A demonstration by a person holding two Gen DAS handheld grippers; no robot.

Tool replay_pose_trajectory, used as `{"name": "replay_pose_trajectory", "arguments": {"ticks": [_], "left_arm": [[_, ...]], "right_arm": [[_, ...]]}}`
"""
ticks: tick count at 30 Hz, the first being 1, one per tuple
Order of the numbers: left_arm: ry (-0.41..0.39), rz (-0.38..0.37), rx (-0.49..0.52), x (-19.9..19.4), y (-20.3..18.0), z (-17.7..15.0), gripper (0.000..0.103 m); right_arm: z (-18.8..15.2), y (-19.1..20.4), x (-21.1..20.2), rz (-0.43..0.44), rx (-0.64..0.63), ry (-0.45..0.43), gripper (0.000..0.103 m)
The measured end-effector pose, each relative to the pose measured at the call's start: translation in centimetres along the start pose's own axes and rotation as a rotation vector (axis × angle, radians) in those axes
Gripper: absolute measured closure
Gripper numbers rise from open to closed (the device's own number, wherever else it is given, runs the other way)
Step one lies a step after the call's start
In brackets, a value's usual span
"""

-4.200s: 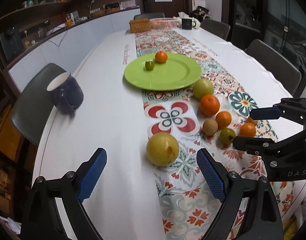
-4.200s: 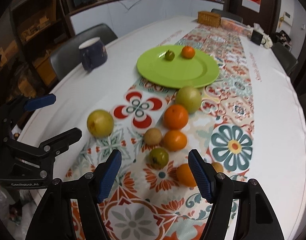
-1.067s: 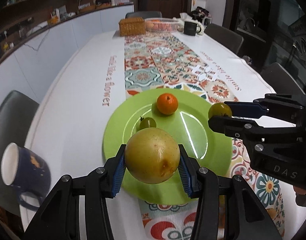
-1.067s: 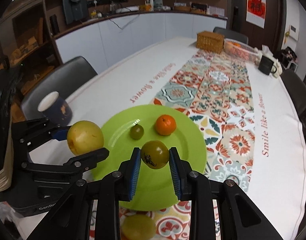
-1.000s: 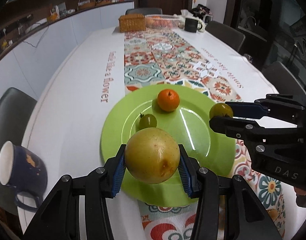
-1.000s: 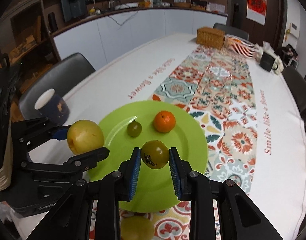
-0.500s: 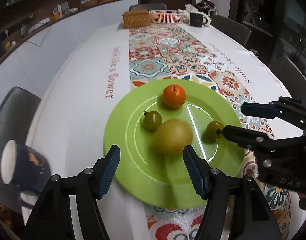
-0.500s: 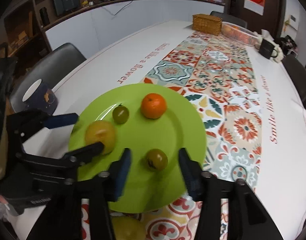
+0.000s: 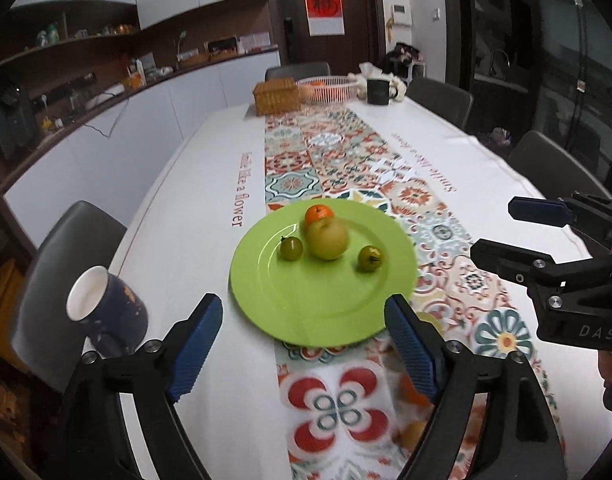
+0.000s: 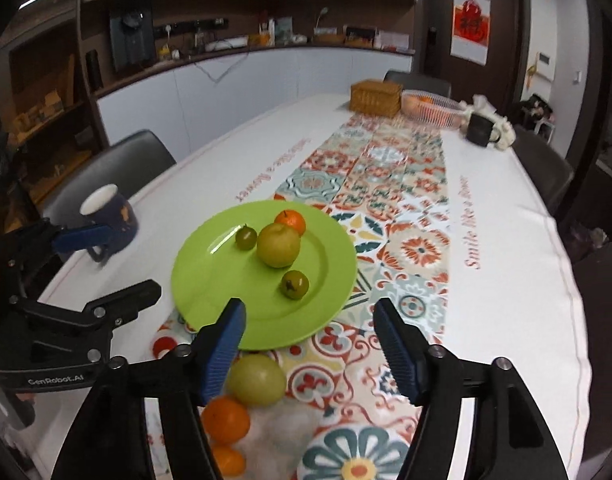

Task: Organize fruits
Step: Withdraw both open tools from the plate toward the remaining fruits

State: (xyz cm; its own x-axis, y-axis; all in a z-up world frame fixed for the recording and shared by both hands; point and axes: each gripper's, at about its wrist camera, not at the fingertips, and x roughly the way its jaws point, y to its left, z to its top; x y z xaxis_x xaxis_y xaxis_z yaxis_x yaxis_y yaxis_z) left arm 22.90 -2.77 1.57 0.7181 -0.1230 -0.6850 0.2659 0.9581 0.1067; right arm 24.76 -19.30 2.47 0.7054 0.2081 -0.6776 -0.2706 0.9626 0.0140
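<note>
Both drops look done: left gripper (image 9: 304, 342) and right gripper (image 10: 308, 344) just spread their jaws, nothing between them, pear (image 9: 328, 239) and small green fruit (image 10: 295, 284) sitting out ahead on the green plate (image 9: 266, 280) so they stay corralled. More loose fruit, like an orange (image 10: 226, 420), just under the right jaws on the patterned runner (image 10: 386, 184). Long white table (image 9: 194, 216), kitchen-dining room.

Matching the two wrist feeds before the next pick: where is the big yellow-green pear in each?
Left wrist: pear mid-frame on the green plate, just before the orange.
Right wrist: pear left of centre, same plate.
Shared landmark: the navy mug.
</note>
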Motion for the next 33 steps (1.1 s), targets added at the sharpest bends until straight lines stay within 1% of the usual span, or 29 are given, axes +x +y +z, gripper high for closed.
{"name": "replay_pose_trajectory", "arguments": {"ticks": [5,9,12,14,17,19,22,25,27,30,33], "left_arm": [[-0.060,0.008,0.020,-3.7,-1.5,-1.5,0.017],[-0.093,0.026,0.045,-5.8,-2.6,-2.8,0.015],[-0.102,0.034,0.069,-6.8,-3.6,-3.7,0.015],[-0.099,0.025,0.086,-7.4,-4.1,-4.5,0.015],[-0.077,0.016,0.091,-7.7,-4.6,-5.8,0.014],[-0.052,0.004,0.095,-7.5,-4.9,-6.7,0.014],[-0.013,-0.011,0.098,-7.1,-5.3,-7.7,0.014],[0.019,-0.021,0.103,-6.7,-5.6,-8.7,0.014],[0.037,-0.022,0.122,-6.3,-5.8,-9.1,0.014],[0.069,-0.030,0.150,-5.4,-6.2,-9.6,0.014],[0.106,-0.039,0.175,-4.2,-6.6,-10.2,0.014]], "right_arm": [[-1.6,0.1,-3.6,-0.018,0.009,-0.039,0.033],[-3.2,0.1,-5.7,-0.031,0.009,-0.052,0.033],[-4.3,-0.2,-6.7,-0.034,0.019,-0.046,0.033],[-5.2,-0.3,-7.5,-0.052,0.022,-0.041,0.033],[-6.6,-0.2,-8.5,-0.066,0.015,-0.027,0.033],[-7.4,0.0,-8.9,-0.084,0.003,-0.010,0.033],[-8.6,0.2,-9.0,-0.090,-0.011,0.022,0.033],[-10.1,0.5,-8.6,-0.084,-0.013,0.074,0.033],[-10.8,0.4,-8.1,-0.080,-0.009,0.105,0.033],[-12.2,0.2,-7.0,-0.069,0.002,0.175,0.033],[-12.9,0.1,-6.0,-0.069,0.000,0.217,0.033]]}}
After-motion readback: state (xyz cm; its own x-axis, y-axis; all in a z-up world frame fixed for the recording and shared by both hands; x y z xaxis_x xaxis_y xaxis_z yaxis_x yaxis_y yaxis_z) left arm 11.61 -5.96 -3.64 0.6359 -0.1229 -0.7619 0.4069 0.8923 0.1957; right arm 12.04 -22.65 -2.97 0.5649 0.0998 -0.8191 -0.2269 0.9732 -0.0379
